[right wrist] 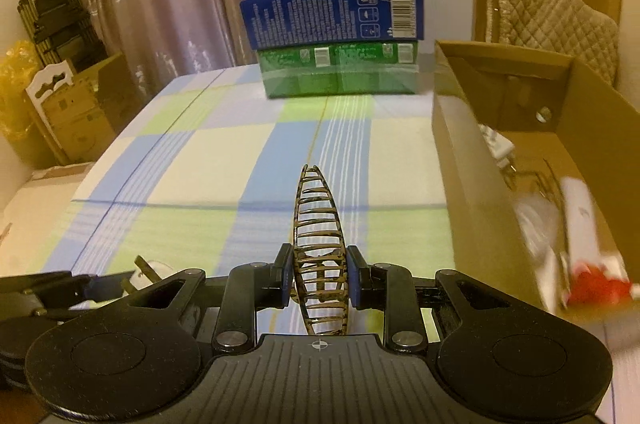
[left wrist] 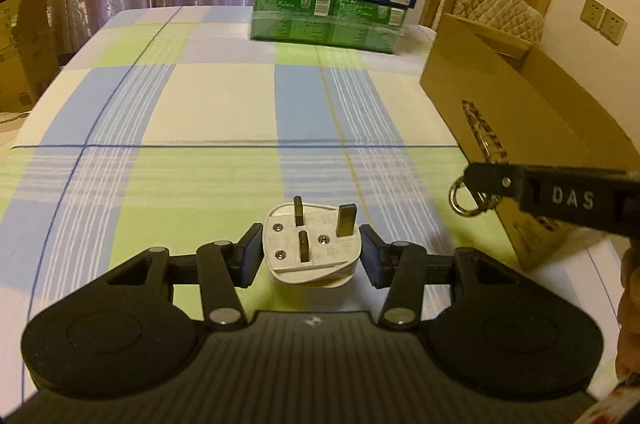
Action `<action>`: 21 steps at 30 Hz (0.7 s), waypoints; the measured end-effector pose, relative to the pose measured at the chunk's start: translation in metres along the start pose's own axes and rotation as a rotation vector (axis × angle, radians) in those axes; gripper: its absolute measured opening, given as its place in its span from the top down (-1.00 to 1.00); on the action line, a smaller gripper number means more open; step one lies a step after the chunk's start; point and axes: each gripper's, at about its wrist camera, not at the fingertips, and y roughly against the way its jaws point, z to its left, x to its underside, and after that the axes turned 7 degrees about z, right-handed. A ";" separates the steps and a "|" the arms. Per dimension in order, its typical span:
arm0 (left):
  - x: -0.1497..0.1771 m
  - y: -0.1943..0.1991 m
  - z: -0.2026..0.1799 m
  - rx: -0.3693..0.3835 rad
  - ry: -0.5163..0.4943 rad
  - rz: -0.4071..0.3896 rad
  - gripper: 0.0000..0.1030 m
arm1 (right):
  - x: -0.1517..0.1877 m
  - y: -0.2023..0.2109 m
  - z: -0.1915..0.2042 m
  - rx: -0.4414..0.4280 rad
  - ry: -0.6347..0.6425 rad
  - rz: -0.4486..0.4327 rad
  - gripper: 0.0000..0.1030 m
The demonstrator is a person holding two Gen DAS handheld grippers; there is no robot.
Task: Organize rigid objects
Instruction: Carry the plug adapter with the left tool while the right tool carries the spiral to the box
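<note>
A white three-pin plug adapter (left wrist: pixel 312 244) lies on the checked cloth, prongs up, between the open jaws of my left gripper (left wrist: pixel 311 254); the pads stand close to its sides with small gaps. My right gripper (right wrist: pixel 319 278) is shut on a brown tortoiseshell hair claw clip (right wrist: pixel 320 248), held upright above the cloth. In the left wrist view the right gripper (left wrist: pixel 560 197) comes in from the right with the clip (left wrist: pixel 486 143) in front of the cardboard box (left wrist: pixel 520 127). The plug's prong (right wrist: pixel 144 270) peeks out at lower left in the right wrist view.
The open cardboard box (right wrist: pixel 460 151) stands at the right and holds a white charger (right wrist: pixel 498 143), a white tube (right wrist: pixel 580 224) and other items. Stacked green and blue cartons (right wrist: pixel 340 23) stand at the table's far end. A chair with a quilted cover (right wrist: pixel 552 19) stands behind the box.
</note>
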 end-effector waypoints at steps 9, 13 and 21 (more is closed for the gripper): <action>0.027 0.058 -0.011 0.002 0.042 -0.026 0.13 | 0.046 0.062 0.008 -0.018 0.015 -0.023 0.55; 0.032 0.078 -0.018 0.004 0.050 -0.031 0.13 | 0.060 0.079 0.006 -0.024 0.019 -0.027 0.55; 0.037 0.103 -0.039 0.025 0.037 -0.046 0.13 | 0.067 0.111 -0.012 -0.012 -0.010 -0.058 0.55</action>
